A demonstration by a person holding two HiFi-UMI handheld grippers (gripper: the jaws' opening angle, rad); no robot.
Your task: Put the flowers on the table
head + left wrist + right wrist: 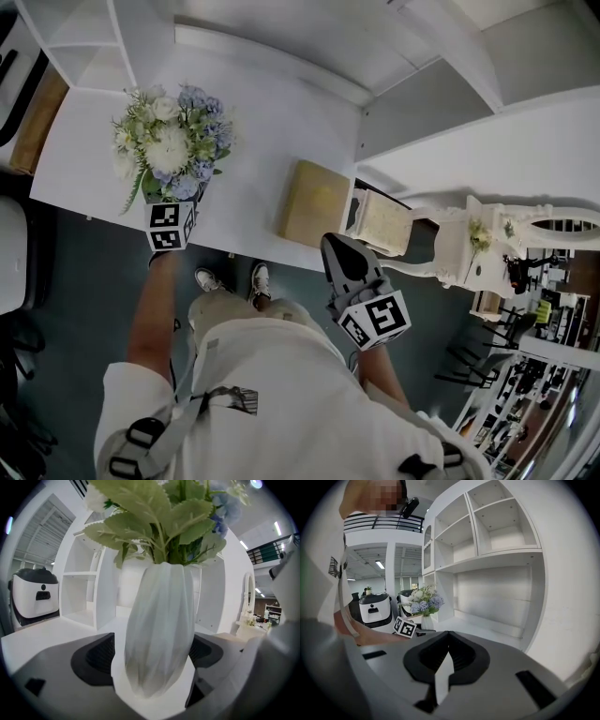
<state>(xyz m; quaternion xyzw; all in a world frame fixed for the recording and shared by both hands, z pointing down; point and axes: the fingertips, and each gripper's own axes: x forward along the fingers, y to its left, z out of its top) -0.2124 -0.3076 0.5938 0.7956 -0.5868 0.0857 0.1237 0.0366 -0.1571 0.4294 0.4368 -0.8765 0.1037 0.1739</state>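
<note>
On the white table [272, 112] in the head view, the bouquet of white and pale-blue flowers with green leaves [173, 141] stands near the front edge. The left gripper [178, 202] reaches in under the blooms, and the right gripper [343, 255] hangs off the table beside a flat tan box [317, 202]. In the left gripper view, the stems sit in a ribbed, glossy white vase [159, 630] whose base rests on the tabletop. The jaws stand released on either side of its belly, with a sliver of gap on each side, so nothing is gripped. In the right gripper view the jaws are clenched together with nothing between them, and the bouquet shows far off to the left. The vase looks smooth, hard and breakable, and the wide bouquet probably makes it top-heavy. Any further hold is best taken squarely across the belly, never on the soft stems or leaves.
</note>
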